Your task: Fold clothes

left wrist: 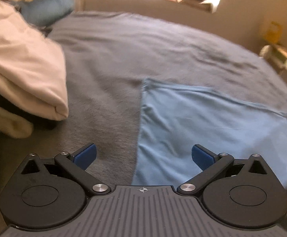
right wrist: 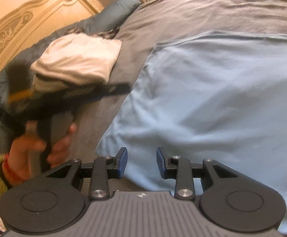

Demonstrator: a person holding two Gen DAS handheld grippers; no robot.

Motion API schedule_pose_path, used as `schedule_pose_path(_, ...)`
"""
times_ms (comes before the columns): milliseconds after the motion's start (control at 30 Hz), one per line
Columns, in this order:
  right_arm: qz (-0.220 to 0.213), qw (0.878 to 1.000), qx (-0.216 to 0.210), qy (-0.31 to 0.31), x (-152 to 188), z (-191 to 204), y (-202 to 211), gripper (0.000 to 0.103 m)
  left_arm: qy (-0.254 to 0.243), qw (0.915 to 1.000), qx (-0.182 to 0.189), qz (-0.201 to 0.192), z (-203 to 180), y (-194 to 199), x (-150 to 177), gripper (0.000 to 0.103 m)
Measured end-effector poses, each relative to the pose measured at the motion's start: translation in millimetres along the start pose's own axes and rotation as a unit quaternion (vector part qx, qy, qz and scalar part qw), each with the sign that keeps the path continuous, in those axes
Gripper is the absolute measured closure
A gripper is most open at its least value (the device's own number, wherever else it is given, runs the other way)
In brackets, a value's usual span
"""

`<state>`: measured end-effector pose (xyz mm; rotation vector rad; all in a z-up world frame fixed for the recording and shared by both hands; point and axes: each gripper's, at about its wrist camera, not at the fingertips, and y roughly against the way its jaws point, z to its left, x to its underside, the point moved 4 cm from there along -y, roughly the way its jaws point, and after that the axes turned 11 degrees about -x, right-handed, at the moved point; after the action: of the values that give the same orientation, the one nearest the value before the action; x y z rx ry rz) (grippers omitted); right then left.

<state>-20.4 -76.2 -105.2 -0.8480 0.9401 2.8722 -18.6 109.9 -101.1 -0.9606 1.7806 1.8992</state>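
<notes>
My left gripper (left wrist: 143, 158) has its blue-padded jaws spread wide with nothing between them; my right gripper (right wrist: 141, 163) stands part open, also empty, over the near edge of the light blue cotton garment (right wrist: 212, 102). That garment lies flat on the grey bedspread (left wrist: 108, 63) — its straight left edge runs away from me, though I cannot tell its long axis. Beyond, to the left, sits a folded stack of cream and white clothes (left wrist: 23, 75). I can read no writing anywhere.
</notes>
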Motion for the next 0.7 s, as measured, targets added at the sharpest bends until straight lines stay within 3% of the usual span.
schedule_pose_path(233,-0.076,0.996,0.036,-0.003,-27.0,-19.0,27.5,0.068,-0.072,0.9927,0.051,-0.083,-28.0,26.8,7.8,0.007)
schedule_pose_path(300,-0.102,0.993,0.060,0.000,-40.9,-26.9,36.8,0.068,-0.090,0.9890,0.058,-0.102,-36.9,28.3,7.2,0.013)
schedule_pose_path(333,-0.113,0.991,0.073,0.000,-48.5,-31.3,41.2,0.068,-0.100,0.9870,0.064,-0.108,-42.6,28.6,7.1,0.025)
schedule_pose_path(433,-0.133,0.986,0.101,-0.004,-74.0,-45.6,47.2,0.072,-0.120,0.9841,0.083,-0.101,-59.2,24.2,11.8,0.048)
schedule_pose_path(533,-0.130,0.985,0.111,0.004,-104.3,-56.8,36.3,0.079,-0.139,0.9825,0.094,-0.080,-71.7,16.4,23.3,0.056)
schedule_pose_path(567,-0.128,0.985,0.116,0.009,-113.3,-59.2,29.2,0.082,-0.144,0.9831,0.089,-0.071,-72.7,12.6,27.8,0.064)
schedule_pose_path(700,-0.104,0.986,0.126,0.022,-141.8,-72.5,-4.0,0.085,-0.152,0.9859,0.063,-0.028,-71.8,-5.1,43.8,0.069)
